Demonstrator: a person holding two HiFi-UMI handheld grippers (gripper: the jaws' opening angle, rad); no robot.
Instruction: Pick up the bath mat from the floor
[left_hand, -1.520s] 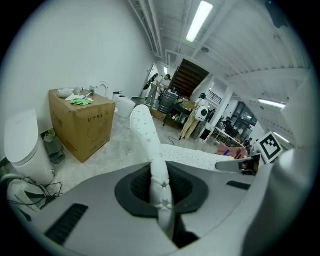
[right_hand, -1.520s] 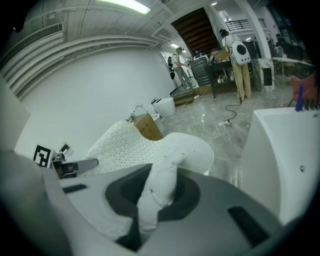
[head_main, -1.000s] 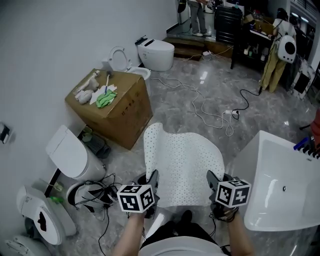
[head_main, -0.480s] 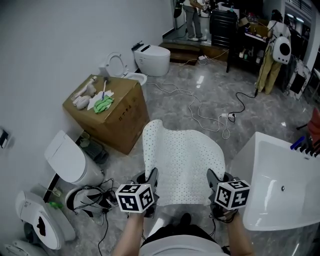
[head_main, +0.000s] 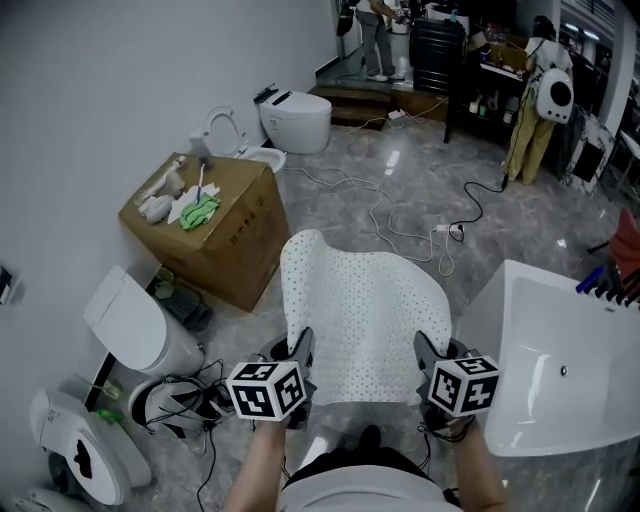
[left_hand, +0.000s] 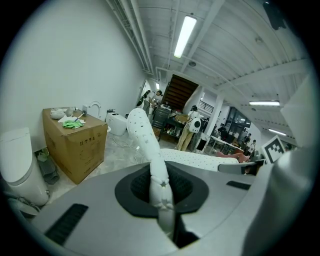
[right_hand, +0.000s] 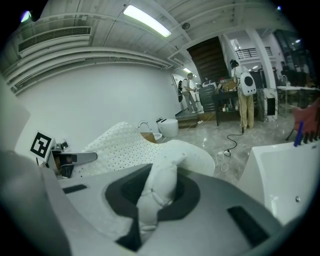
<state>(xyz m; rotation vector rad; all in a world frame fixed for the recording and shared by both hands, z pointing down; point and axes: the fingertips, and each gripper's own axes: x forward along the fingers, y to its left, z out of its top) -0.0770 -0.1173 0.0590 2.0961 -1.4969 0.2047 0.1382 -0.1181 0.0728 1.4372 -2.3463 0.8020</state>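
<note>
My left gripper (head_main: 303, 352) and right gripper (head_main: 422, 354) each pinch a mat (head_main: 365, 305) corner; right of the box (head_main: 225, 240), it looks lifted, pickup nearly done.

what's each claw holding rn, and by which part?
Both hold the bath mat by its near edge: the left claw pinches the left corner, the right claw the right corner.

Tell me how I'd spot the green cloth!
Find the big brown cardboard box by the white wall. The green cloth lies on its top. Nothing else on the box is green.
</note>
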